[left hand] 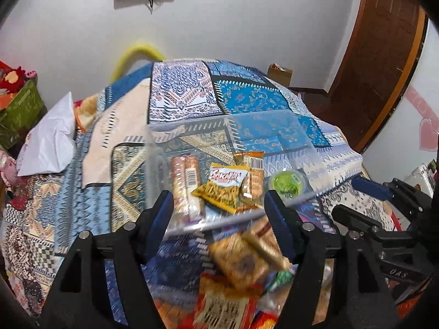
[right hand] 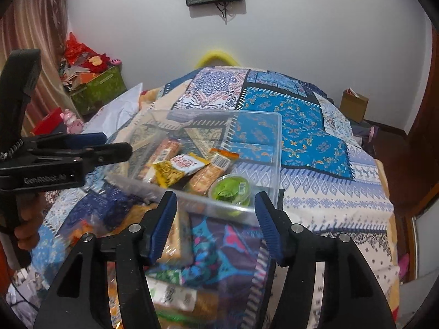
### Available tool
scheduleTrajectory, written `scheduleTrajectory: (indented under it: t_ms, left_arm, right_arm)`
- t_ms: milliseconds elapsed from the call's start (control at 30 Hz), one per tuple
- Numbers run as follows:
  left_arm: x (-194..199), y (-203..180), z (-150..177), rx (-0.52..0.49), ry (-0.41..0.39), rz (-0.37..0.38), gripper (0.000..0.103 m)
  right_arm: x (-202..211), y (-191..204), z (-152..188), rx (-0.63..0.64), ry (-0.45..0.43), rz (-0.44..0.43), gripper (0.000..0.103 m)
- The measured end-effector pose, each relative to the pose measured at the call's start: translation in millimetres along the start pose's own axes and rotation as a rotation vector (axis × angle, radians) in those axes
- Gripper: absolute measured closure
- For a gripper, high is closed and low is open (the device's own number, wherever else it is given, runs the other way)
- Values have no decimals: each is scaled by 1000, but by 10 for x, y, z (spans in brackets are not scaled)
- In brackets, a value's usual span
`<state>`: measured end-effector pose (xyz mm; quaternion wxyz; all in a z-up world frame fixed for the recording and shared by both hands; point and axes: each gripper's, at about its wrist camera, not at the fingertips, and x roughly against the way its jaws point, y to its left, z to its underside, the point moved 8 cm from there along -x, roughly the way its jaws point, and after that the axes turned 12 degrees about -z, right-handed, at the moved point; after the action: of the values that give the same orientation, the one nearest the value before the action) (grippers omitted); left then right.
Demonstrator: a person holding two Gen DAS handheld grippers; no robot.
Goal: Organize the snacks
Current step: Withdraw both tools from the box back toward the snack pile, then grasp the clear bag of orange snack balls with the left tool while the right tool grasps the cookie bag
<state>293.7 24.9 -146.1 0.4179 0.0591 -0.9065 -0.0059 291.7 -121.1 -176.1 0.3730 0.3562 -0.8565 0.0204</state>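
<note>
both tools, the left tool (left hand: 219, 219) and right tool (right hand: 215, 219), are hanging open and empty over the clear box (right hand: 277, 148) of snacks (right hand: 175, 168) sitting on the bed (right hand: 343, 192).

Patchwork bedspread (right hand: 315, 126) under clear bin (right hand: 277, 148), loose snacks (left hand: 238, 263)

Left claw (left hand: 219, 213), own view: both black arms rise from 6 o'clock, blue pads parted, nothing clamped between them. Right claw (right hand: 216, 213), own view: same pose, pads apart and empty. In the right view the left claw enters from 9 o'clock, pointing toward 3 o'clock, gripped by a hand (right hand: 26, 233) at 8 o'clock.
</note>
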Motion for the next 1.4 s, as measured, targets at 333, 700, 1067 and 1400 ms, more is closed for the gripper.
scheduleTrajectory:
  t_ms: [333, 700, 1067, 1400]
  left_arm:
    - [369, 339, 597, -8, 23, -59, 30]
    - [319, 705, 1433, 52, 140, -73, 30]
    - [140, 634, 1775, 19, 186, -70, 30]
    - [-233, 620, 1763, 48, 236, -58, 30]
  right_arm:
    - [268, 275, 230, 26, -21, 6, 25]
    - [235, 387, 929, -40, 63, 18, 24]
    - [37, 372, 1377, -79, 150, 46, 25]
    - [15, 369, 1429, -112, 149, -19, 52]
